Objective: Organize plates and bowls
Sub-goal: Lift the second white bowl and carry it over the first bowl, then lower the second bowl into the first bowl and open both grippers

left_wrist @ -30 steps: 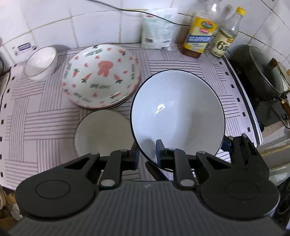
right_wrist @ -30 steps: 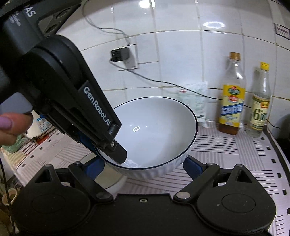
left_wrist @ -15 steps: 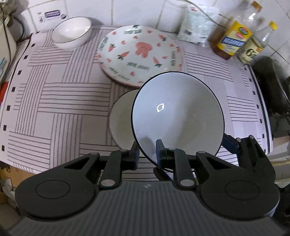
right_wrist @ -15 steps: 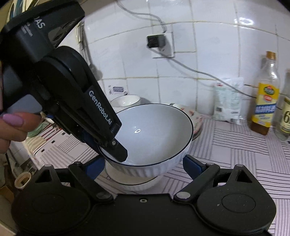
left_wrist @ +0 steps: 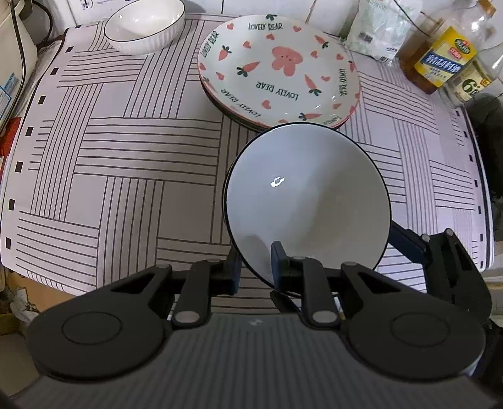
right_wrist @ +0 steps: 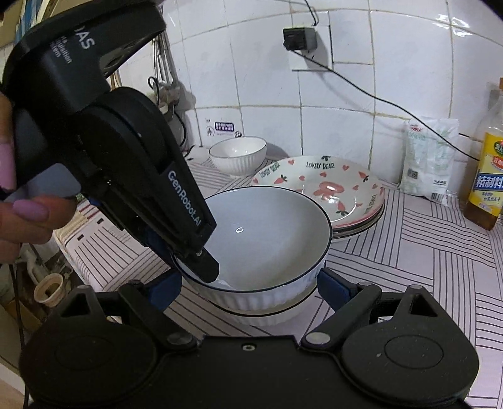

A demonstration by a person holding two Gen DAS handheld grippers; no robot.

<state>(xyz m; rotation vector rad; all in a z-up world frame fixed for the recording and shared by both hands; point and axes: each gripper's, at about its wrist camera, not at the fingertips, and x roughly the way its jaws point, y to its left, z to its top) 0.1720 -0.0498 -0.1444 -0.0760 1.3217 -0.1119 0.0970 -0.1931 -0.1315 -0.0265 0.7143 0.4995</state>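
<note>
Tiled wall (right_wrist: 393, 78) behind us, socket and cable. Striped mat (left_wrist: 119, 163) covers counter. Carrot plates (left_wrist: 279, 72) stacked at back, small bowl (left_wrist: 144, 26) beside. Our left gripper (left_wrist: 255, 262) clamps white bowl (left_wrist: 308, 201) rim, nested in lower bowl (right_wrist: 267, 317); right gripper (right_wrist: 248, 288) apart, flanking it.

The big white bowl (left_wrist: 308, 201) has come down over the second bowl (right_wrist: 261, 314), now almost hiding it.
</note>
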